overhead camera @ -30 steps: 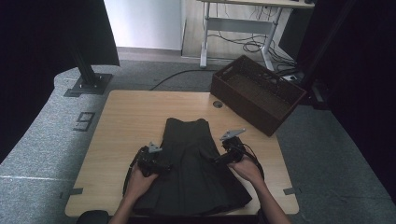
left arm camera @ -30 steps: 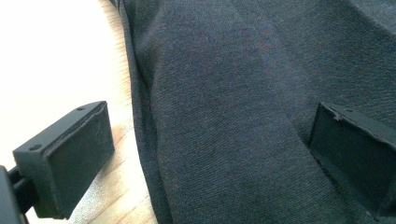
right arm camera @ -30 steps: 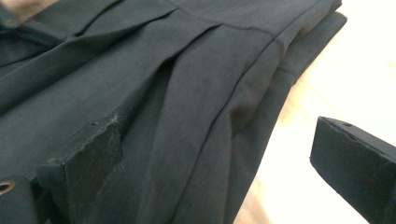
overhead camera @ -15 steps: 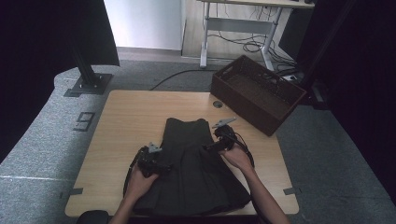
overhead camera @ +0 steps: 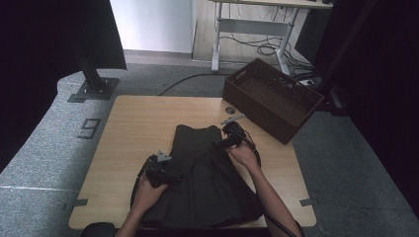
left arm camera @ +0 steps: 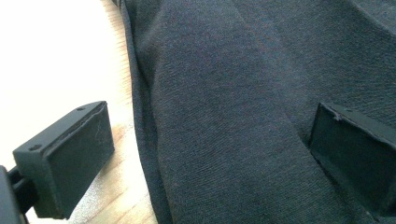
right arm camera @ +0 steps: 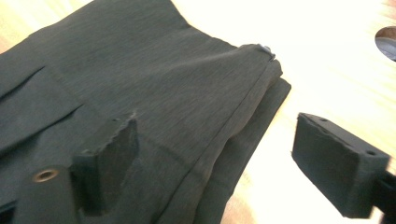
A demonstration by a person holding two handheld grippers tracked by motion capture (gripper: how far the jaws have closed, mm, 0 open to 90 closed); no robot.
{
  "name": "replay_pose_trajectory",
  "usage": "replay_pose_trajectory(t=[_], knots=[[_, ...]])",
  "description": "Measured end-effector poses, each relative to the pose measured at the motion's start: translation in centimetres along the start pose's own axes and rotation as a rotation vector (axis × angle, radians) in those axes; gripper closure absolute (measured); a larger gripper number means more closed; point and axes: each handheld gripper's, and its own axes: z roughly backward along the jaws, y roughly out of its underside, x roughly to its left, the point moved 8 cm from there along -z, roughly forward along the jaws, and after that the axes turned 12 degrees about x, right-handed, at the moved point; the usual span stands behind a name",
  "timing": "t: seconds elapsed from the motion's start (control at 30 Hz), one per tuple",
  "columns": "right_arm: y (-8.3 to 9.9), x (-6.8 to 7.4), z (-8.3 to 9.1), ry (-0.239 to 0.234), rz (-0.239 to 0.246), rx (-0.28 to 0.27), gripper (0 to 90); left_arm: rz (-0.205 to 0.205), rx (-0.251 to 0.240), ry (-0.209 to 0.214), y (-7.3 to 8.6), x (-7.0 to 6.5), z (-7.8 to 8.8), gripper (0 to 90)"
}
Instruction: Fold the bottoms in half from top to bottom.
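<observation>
The right gripper [overhead camera: 223,142] has moved up to the skirt's [overhead camera: 202,177] waist corner, its jaws closing but apart. The left gripper [overhead camera: 174,176] stayed, jaws apart astride the skirt's edge

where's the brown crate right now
In the high view the brown crate sits at the table's far right corner, overhanging its edge, just beyond the right gripper and the dark skirt.

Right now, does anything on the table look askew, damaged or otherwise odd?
Little stands out. The dark skirt lies flat on the table, but its near hem hangs slightly over the table's edge. The brown crate sits skewed, overhanging the far right corner.
</observation>
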Motion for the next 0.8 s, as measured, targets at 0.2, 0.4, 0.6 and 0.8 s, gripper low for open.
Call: replay_pose_trajectory(t=[0.2, 0.4, 0.6, 0.8], knots=[[-1.2, -1.2, -1.1, 0.022, -0.026, 0.010, 22.6, -0.001, 0.000, 0.000, 0.0, 0.0, 0.0, 0.0], [-2.0, -1.6, -2.8, 0.034, -0.032, 0.034, 24.7, -0.001, 0.001, -0.001, 0.0, 0.0, 0.0, 0.0], [-1.7, -2.5, -4.6, 0.035, -0.054, 0.068, 25.4, -0.001, 0.000, -0.001, 0.0, 0.0, 0.0, 0.0], [-1.2, -3.0, -5.7, 0.013, -0.069, 0.096, 23.0, -0.002, 0.001, 0.000, 0.0, 0.0, 0.0, 0.0]])
